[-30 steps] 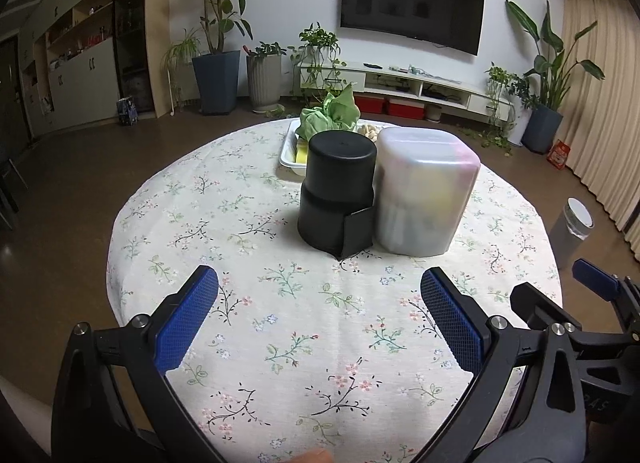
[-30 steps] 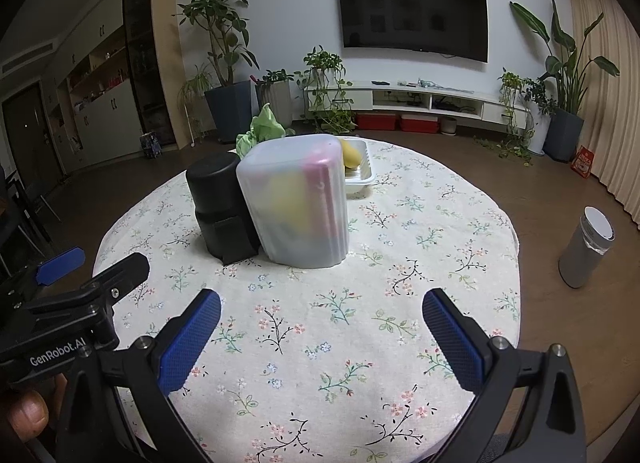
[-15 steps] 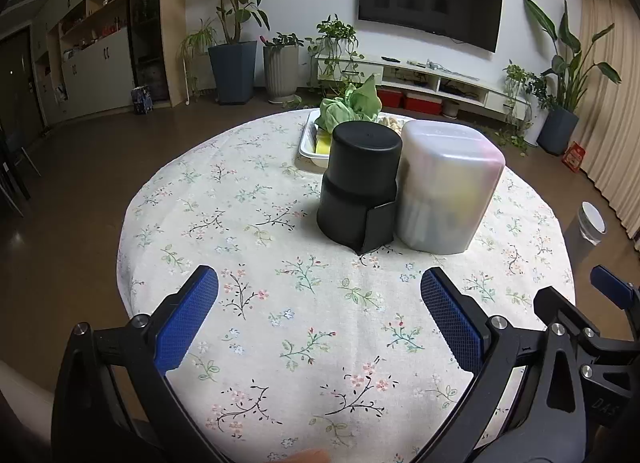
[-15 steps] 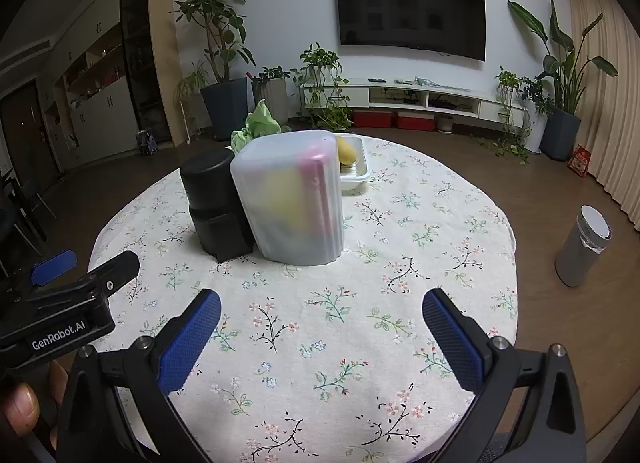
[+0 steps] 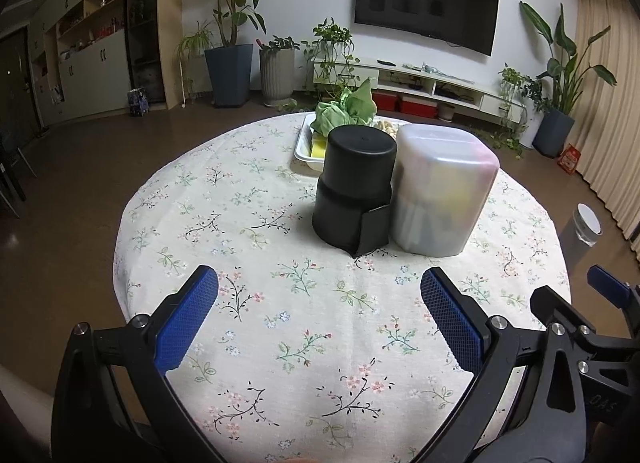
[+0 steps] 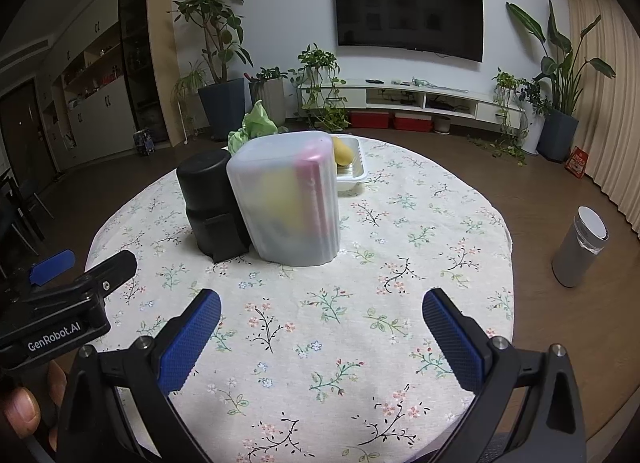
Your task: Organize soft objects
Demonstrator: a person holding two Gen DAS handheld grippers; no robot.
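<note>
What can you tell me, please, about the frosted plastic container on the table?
The container is a tall, translucent whitish plastic tub with rounded corners and a flat closed top, apparently standing upside down on the tablecloth. Blurred yellow and pink shapes show through its walls. It stands upright beside the black canister, seemingly touching it, in front of the white tray.

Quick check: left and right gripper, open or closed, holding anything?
Left gripper: open, holding nothing, above the tablecloth.
Right gripper: open, holding nothing, short of the frosted container.
</note>
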